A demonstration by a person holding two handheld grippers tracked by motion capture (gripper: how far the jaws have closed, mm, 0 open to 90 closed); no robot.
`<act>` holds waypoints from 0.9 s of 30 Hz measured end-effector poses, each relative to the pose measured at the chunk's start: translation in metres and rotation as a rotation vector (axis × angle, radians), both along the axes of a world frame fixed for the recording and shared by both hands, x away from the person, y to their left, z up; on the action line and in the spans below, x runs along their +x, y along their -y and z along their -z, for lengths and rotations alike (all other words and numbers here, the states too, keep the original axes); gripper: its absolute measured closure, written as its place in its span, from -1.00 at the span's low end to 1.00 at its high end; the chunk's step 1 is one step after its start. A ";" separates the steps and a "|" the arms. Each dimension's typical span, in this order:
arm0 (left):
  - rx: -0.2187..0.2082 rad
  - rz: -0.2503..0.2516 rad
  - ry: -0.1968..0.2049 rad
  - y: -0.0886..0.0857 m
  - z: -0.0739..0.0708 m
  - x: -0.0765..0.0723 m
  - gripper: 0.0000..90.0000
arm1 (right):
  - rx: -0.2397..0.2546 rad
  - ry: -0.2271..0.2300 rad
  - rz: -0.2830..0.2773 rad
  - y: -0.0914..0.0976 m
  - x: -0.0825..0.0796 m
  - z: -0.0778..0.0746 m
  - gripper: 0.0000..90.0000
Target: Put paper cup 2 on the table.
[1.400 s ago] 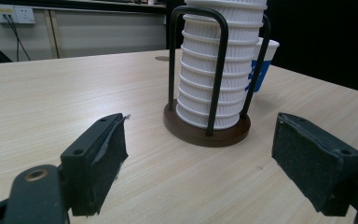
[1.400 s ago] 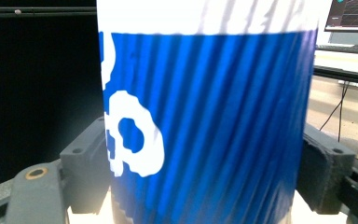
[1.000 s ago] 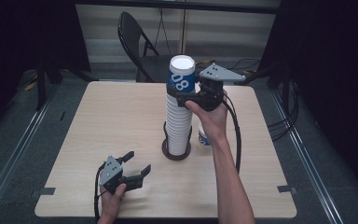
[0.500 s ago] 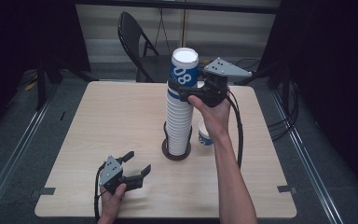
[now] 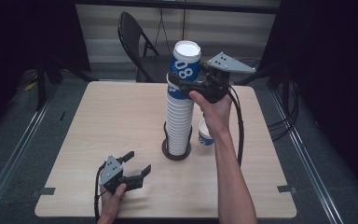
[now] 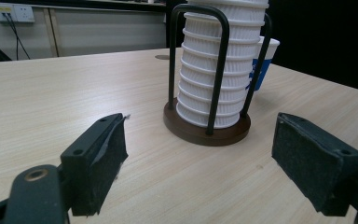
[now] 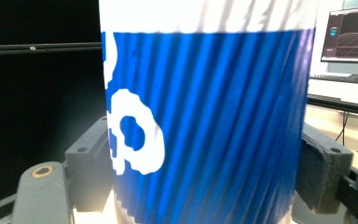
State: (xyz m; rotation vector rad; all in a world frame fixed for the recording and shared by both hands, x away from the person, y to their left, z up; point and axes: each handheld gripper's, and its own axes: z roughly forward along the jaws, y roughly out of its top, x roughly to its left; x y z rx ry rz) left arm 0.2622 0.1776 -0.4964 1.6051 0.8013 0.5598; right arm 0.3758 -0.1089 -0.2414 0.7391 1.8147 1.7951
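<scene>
A blue paper cup with white print [image 5: 185, 66] [image 7: 205, 116] sits at the top of a tall stack of white ribbed cups [image 5: 178, 121] [image 6: 214, 70]. The stack stands in a dark wire holder with a round brown base [image 5: 176, 155] [image 6: 205, 134] at mid table. My right gripper [image 5: 183, 84] is shut on the blue cup; its jaws have just been closing, and both pads [image 7: 324, 172] press on the cup's sides. My left gripper [image 5: 139, 162] [image 6: 198, 158] rests open near the front left edge, pointing at the holder with nothing between its jaws.
A second blue and white cup [image 5: 206, 134] [image 6: 264, 60] stands on the wooden table [image 5: 116, 116] just right of the holder. Behind the table's far edge is a black folding chair [image 5: 135, 35]. A lit monitor [image 7: 349, 35] appears in the right gripper view.
The right gripper has risen a little with the blue cup, so the cup stands higher out of the stack. The left gripper has not moved.
</scene>
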 end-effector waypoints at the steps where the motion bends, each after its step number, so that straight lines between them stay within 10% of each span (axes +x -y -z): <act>1: 0.000 0.000 0.001 0.000 0.000 0.000 -0.61 | 0.000 0.002 0.000 0.000 0.000 -0.001 -0.55; 27: 0.037 0.009 0.010 0.004 -0.001 -0.001 -0.63 | 0.091 0.030 -0.024 0.010 -0.006 -0.028 -0.54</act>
